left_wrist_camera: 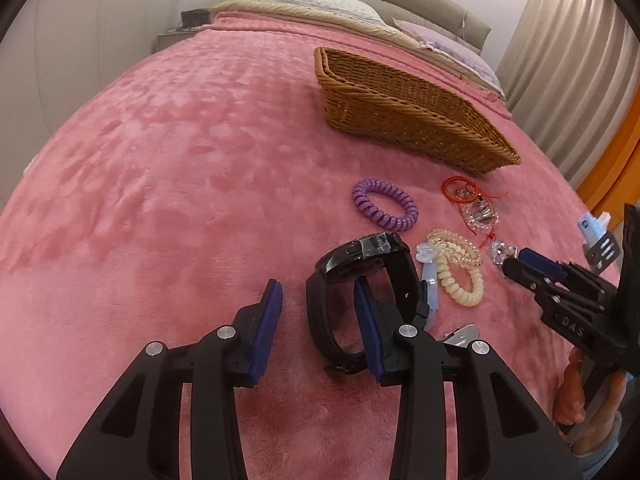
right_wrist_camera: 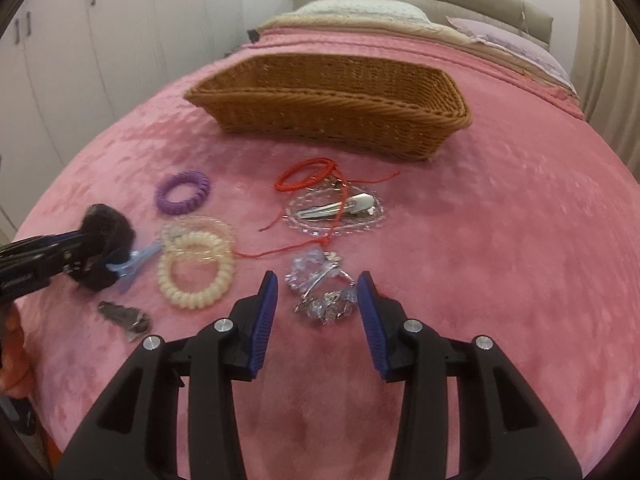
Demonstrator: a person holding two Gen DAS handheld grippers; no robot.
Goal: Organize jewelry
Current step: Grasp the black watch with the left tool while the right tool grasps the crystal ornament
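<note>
My left gripper [left_wrist_camera: 318, 294] is open, its right finger inside the loop of a black watch [left_wrist_camera: 362, 276] and its left finger outside; the watch also shows in the right wrist view [right_wrist_camera: 106, 236]. My right gripper [right_wrist_camera: 318, 284] is open around a silver crystal jewelry piece [right_wrist_camera: 324, 292] lying on the blanket. A purple coil hair tie [right_wrist_camera: 182, 194], cream coil hair ties [right_wrist_camera: 196, 268], a red cord bracelet [right_wrist_camera: 308, 174] and a clear beaded bracelet with a hair clip [right_wrist_camera: 340, 210] lie ahead. A wicker basket [right_wrist_camera: 332, 100] stands beyond them.
Everything lies on a pink plush blanket [right_wrist_camera: 500, 240] over a bed. A light blue clip [right_wrist_camera: 134, 264] lies by the watch and a metal hair clip [right_wrist_camera: 124, 316] nearer. Pillows and a headboard are at the far end; wardrobes stand to the left.
</note>
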